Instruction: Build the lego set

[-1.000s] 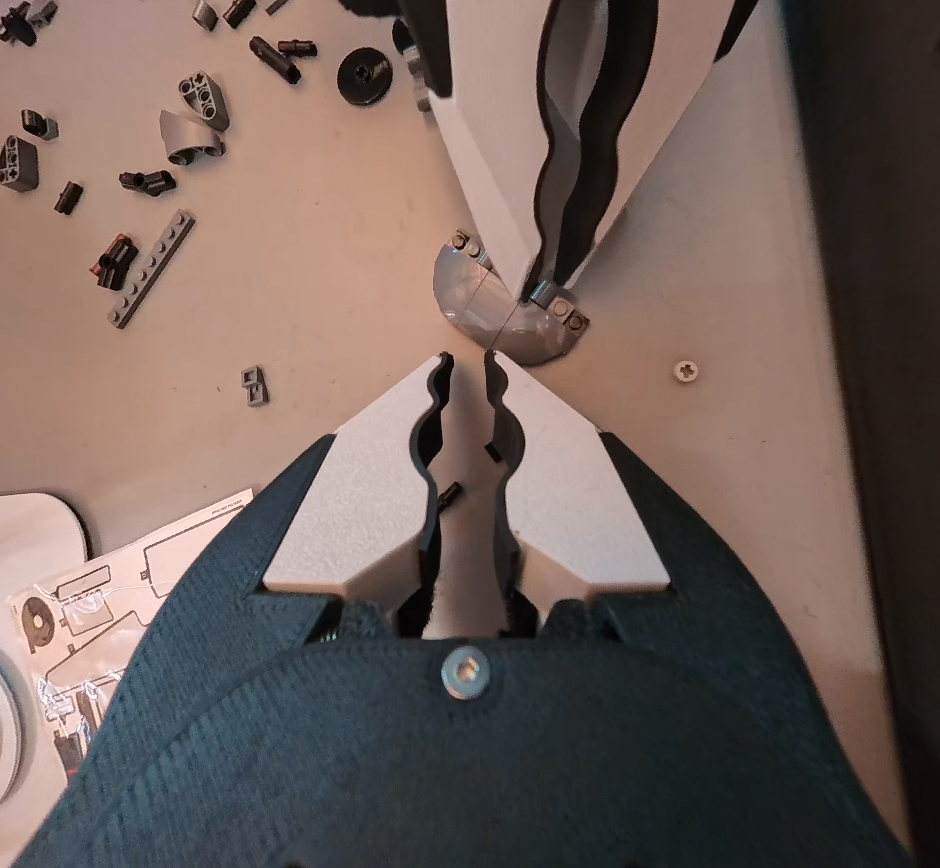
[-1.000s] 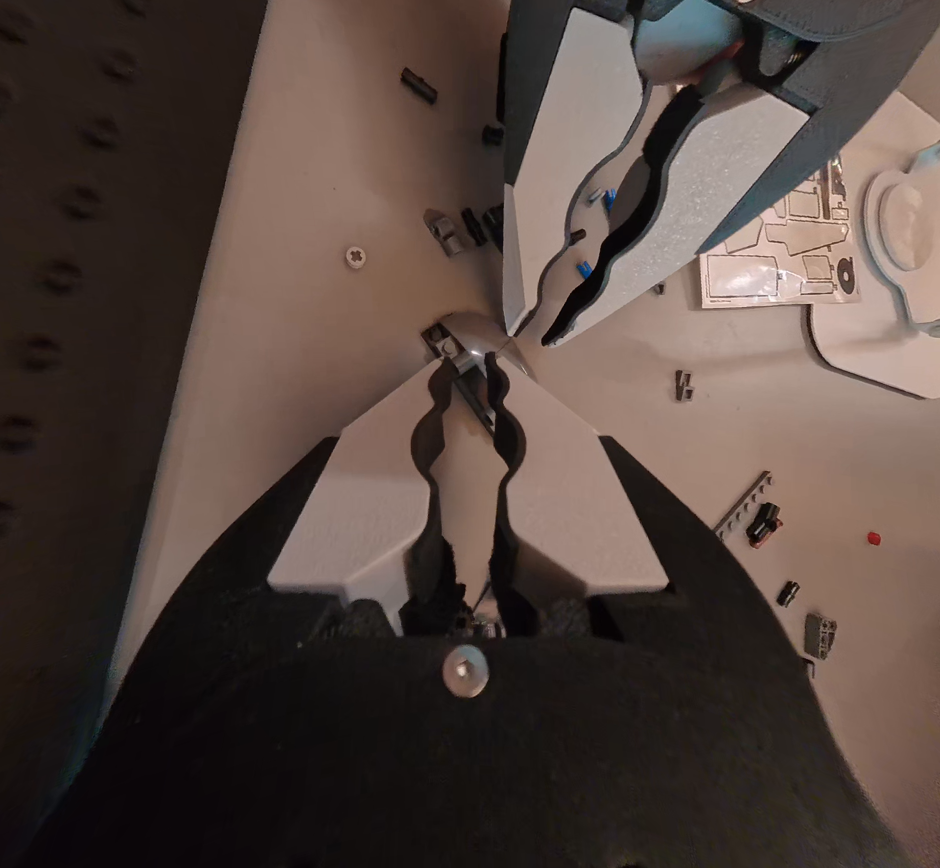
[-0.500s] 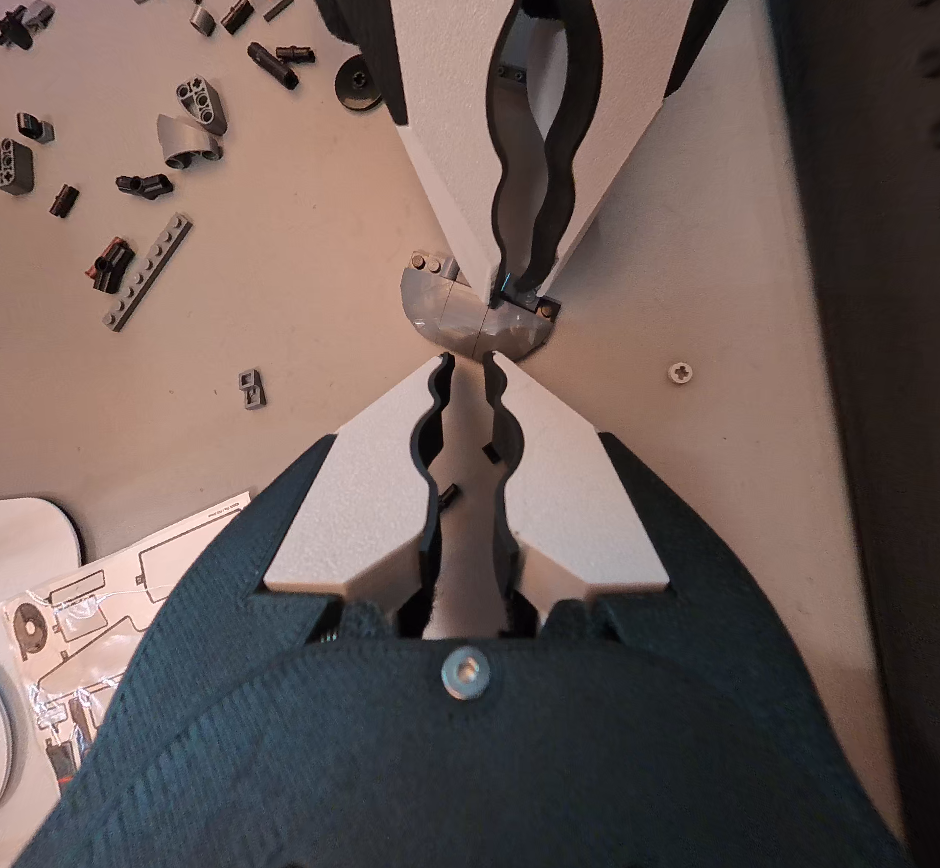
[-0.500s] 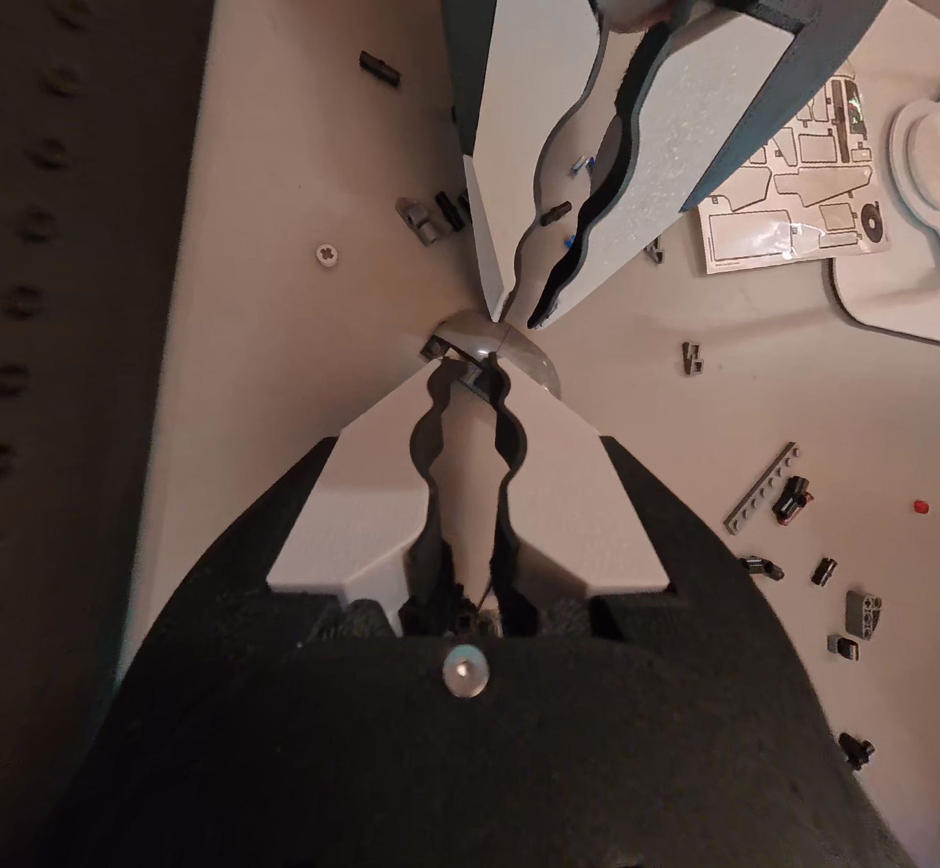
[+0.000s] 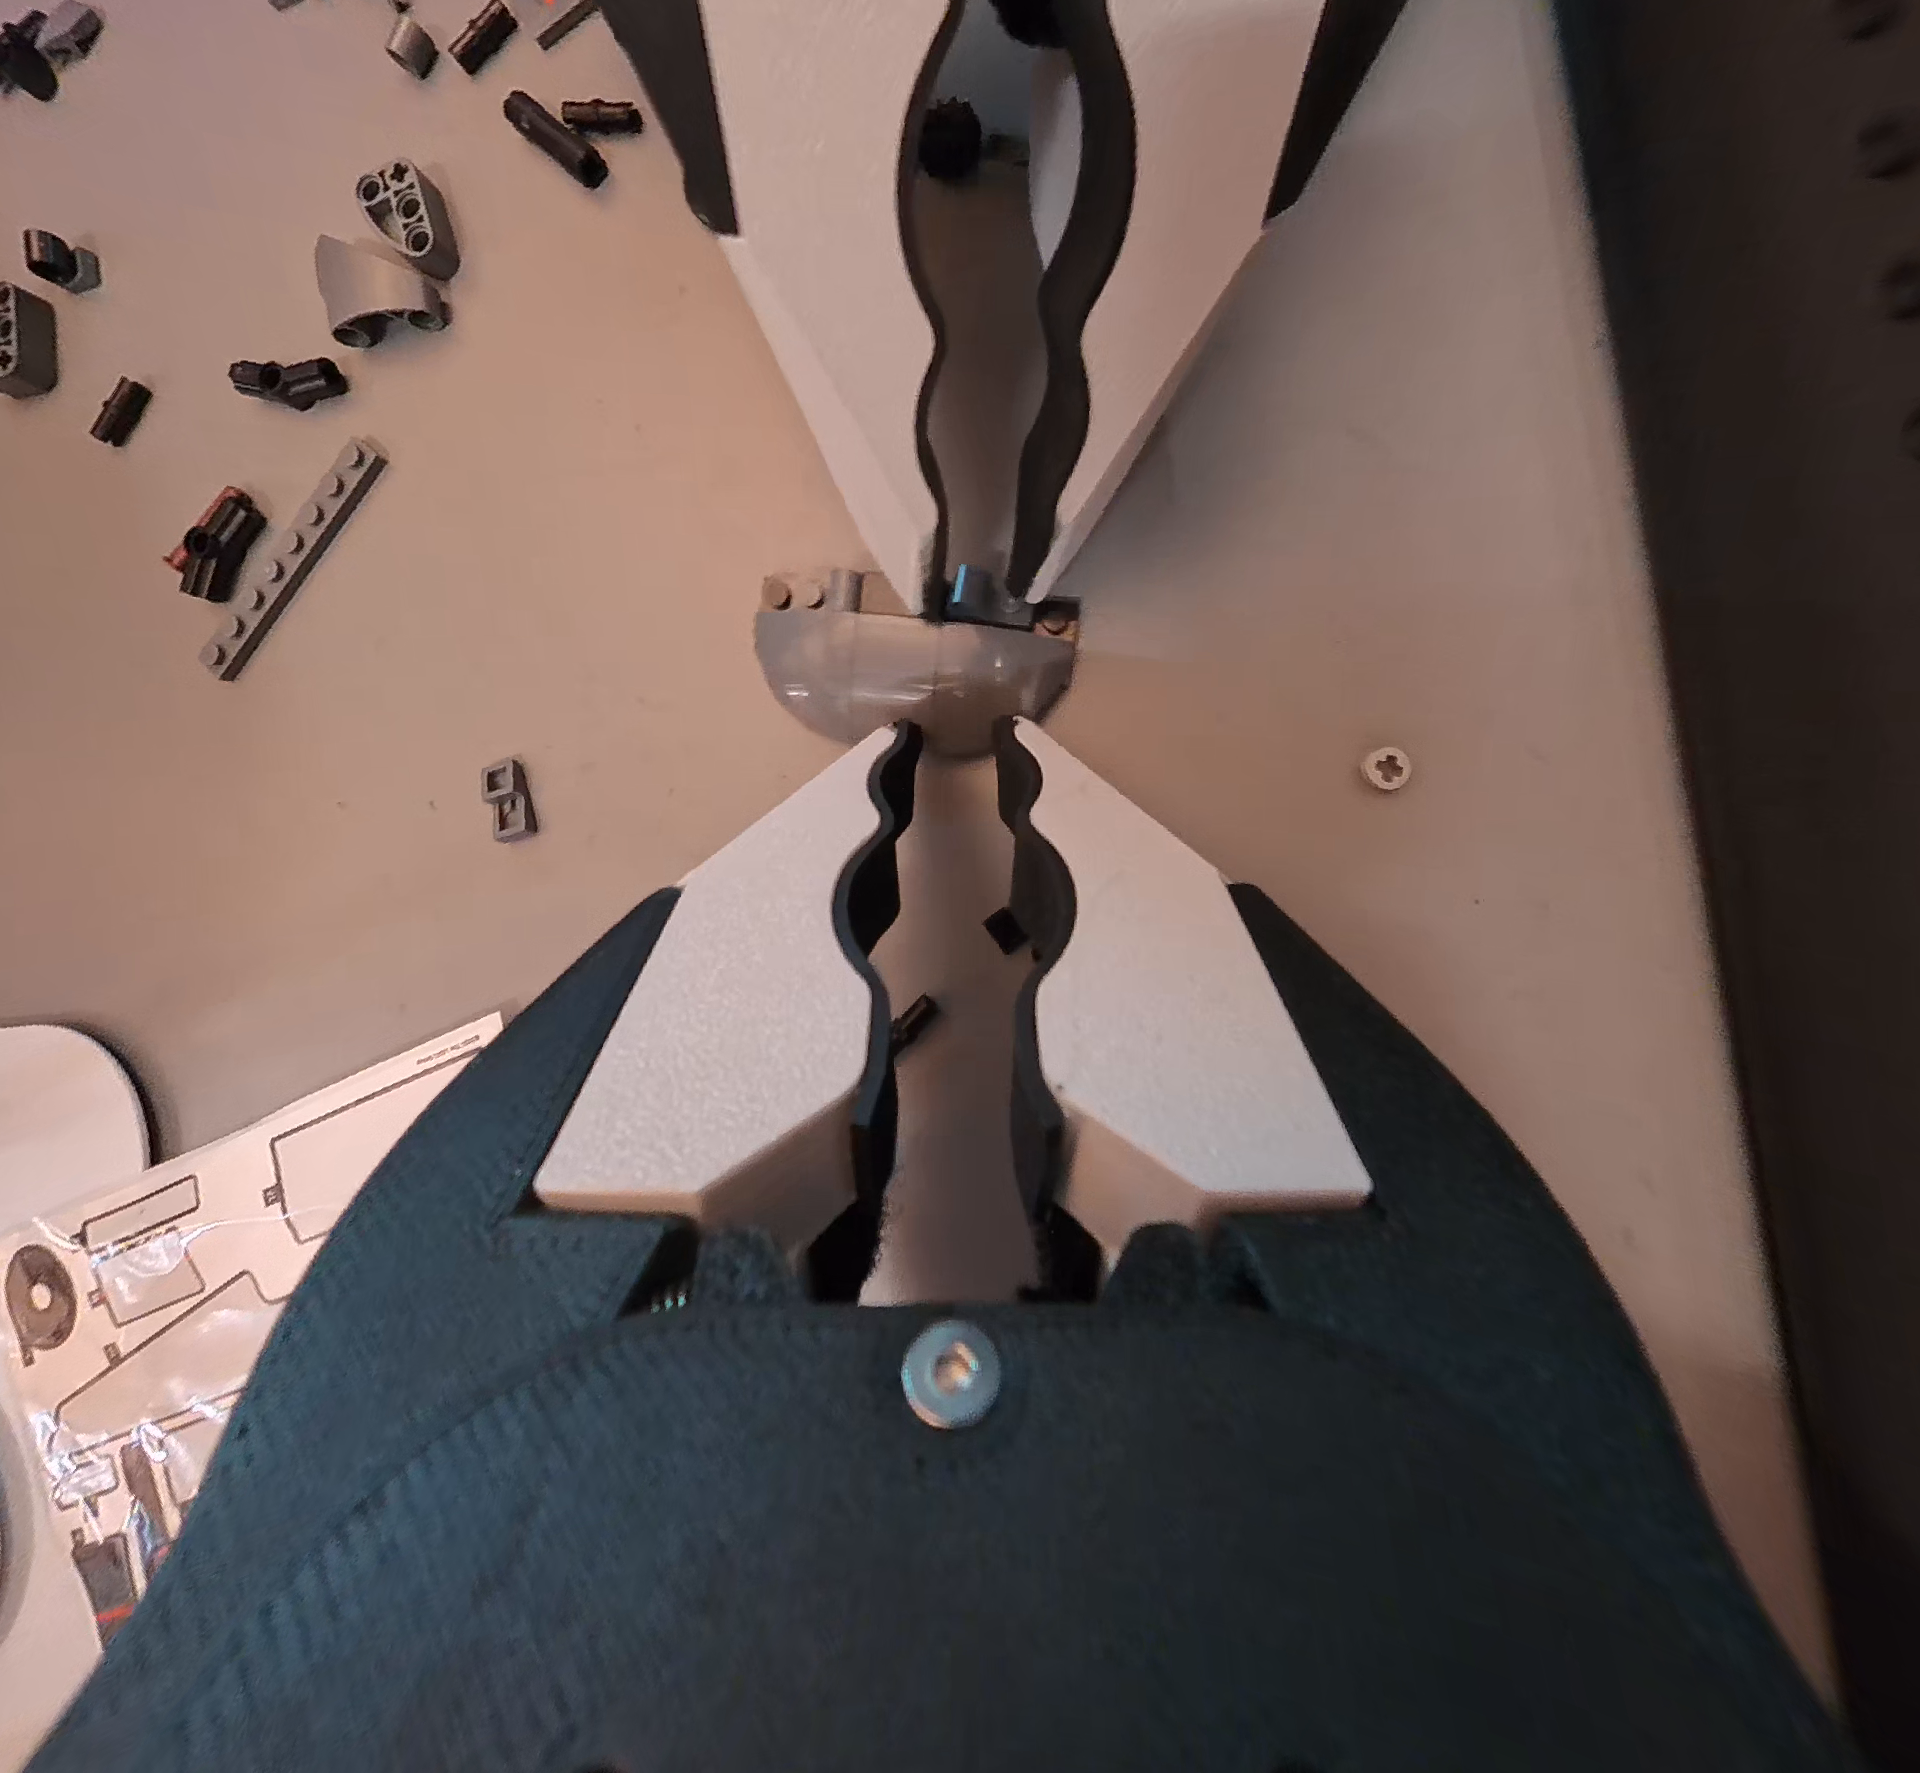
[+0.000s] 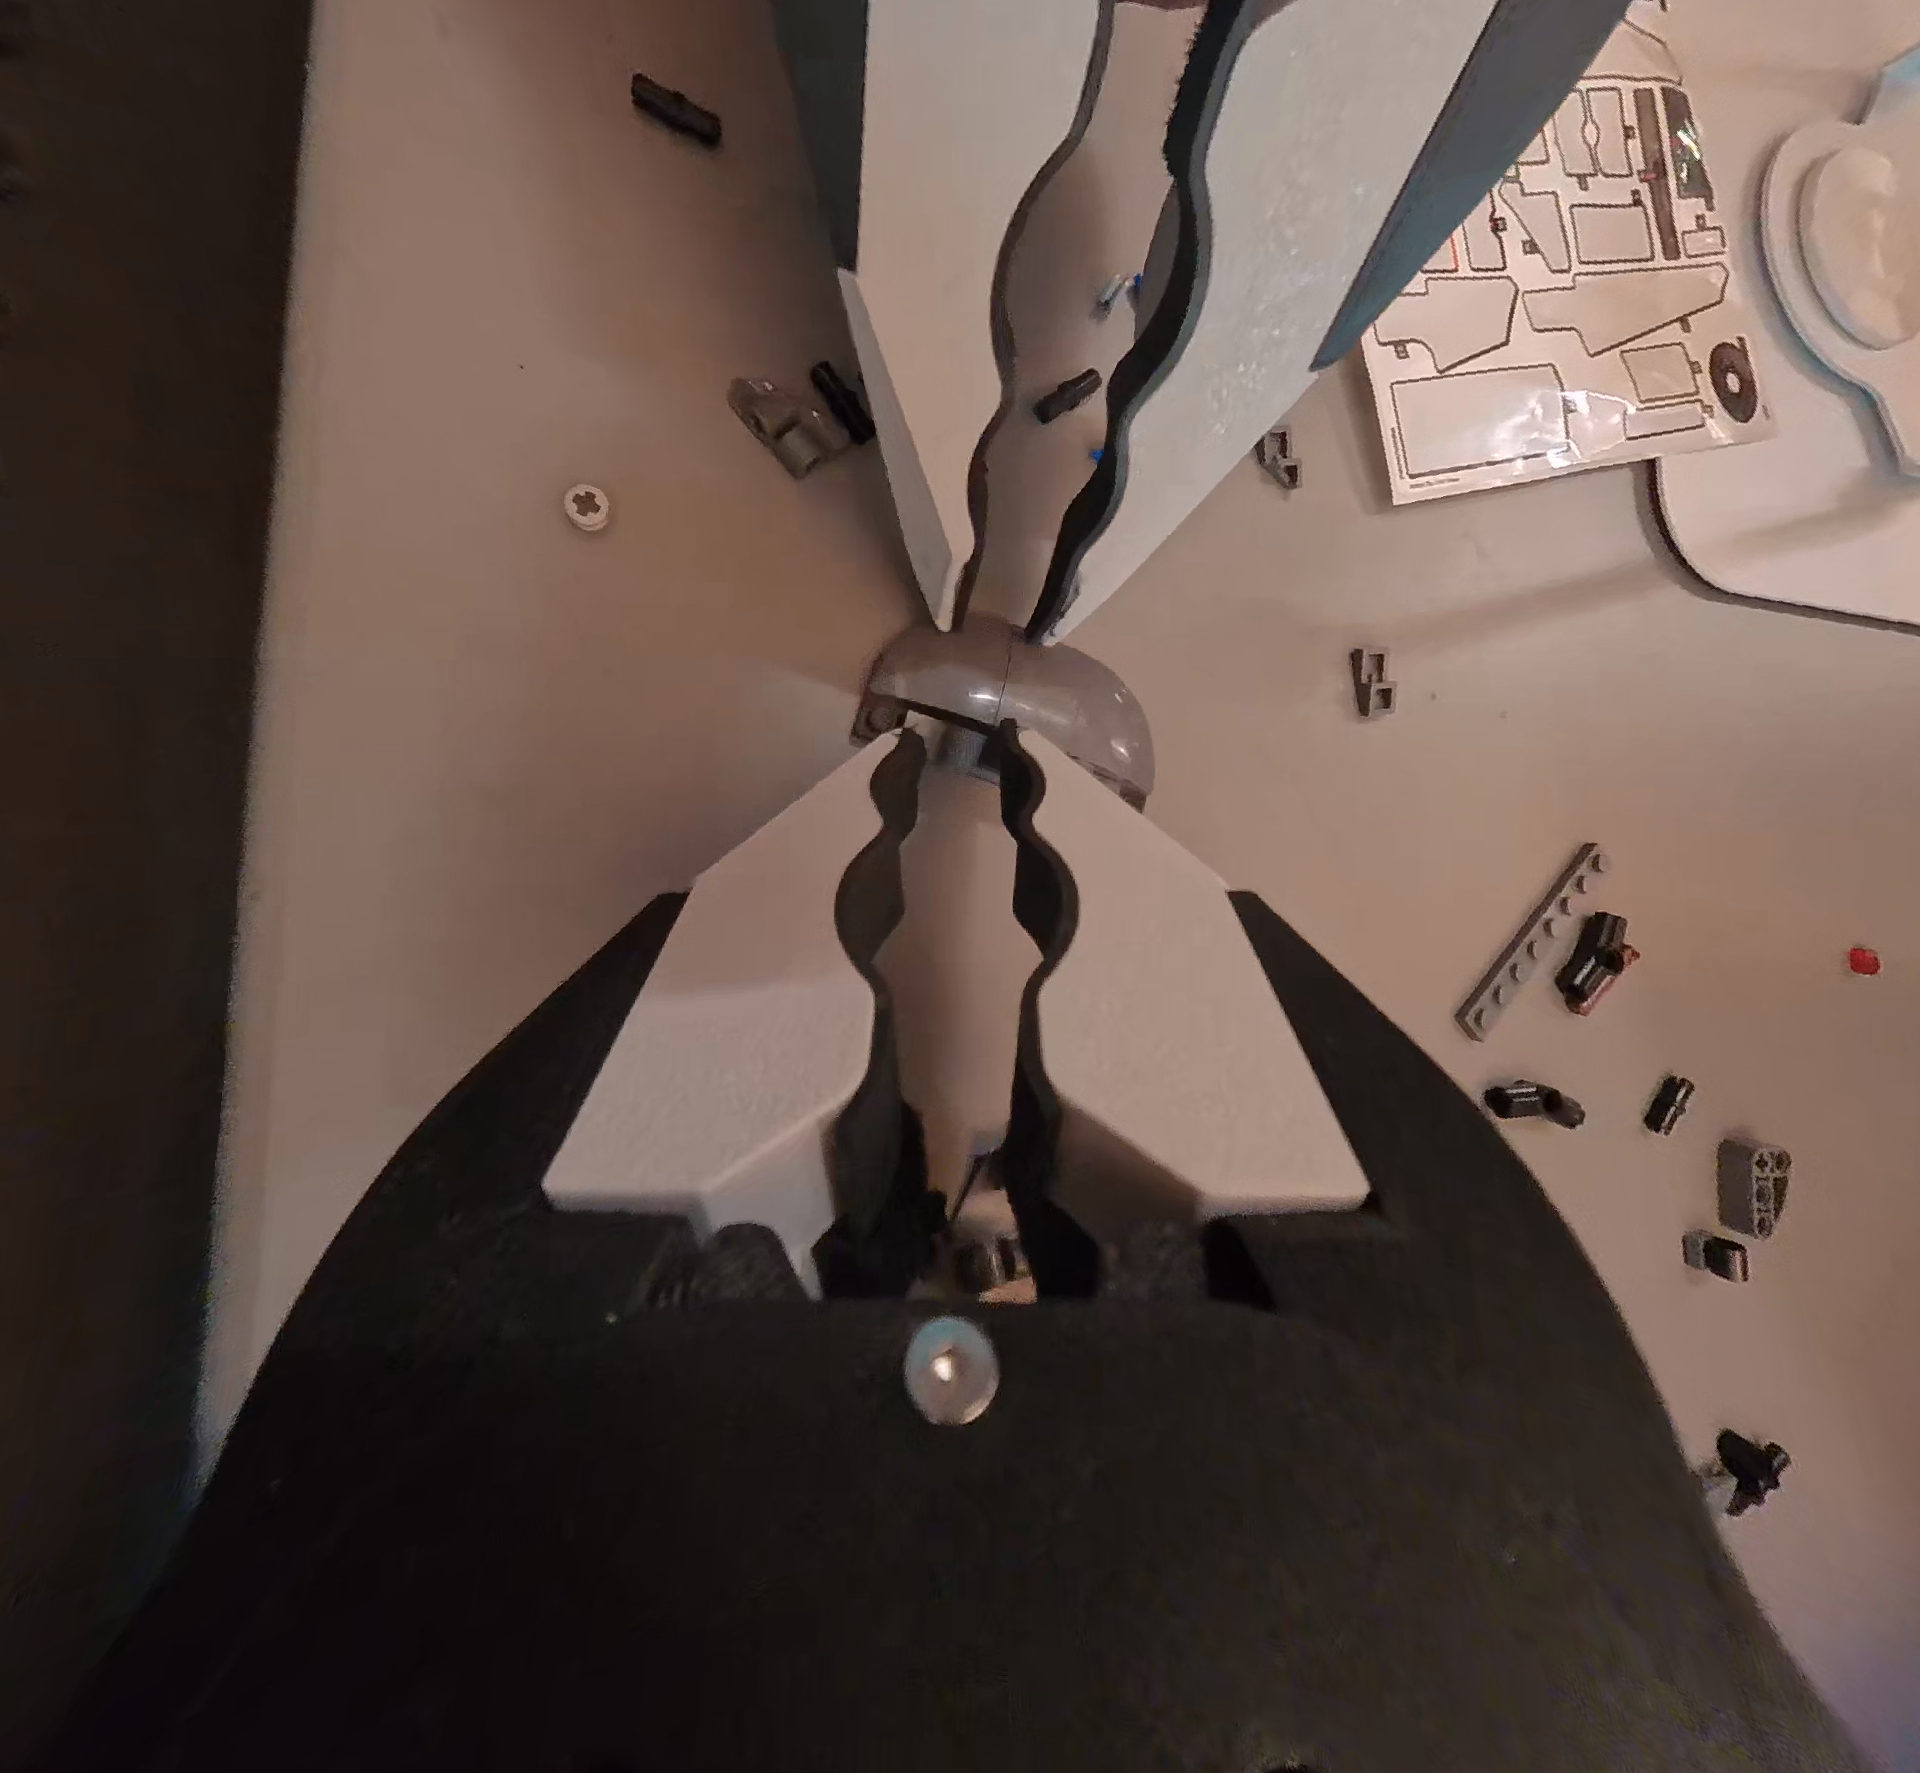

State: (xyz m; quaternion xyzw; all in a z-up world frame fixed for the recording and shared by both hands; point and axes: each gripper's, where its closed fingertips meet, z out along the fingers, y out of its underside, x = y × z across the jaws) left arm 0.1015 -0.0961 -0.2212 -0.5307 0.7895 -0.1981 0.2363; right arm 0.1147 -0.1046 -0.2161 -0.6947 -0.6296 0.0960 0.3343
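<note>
Left claw (image 5: 951, 731) pinches the curved side of the grey dome assembly (image 5: 914, 669), which sits between both claws above the desk (image 5: 623, 684). Right claw (image 6: 961, 741) clamps a small dark piece (image 5: 977, 603) on its flat studded side. Nearby: white round stud (image 5: 1386, 769), grey bracket (image 5: 510, 801), long grey plate (image 5: 296, 560), sticker sheet (image 6: 1558, 321). Loose pins scattered left.
</note>
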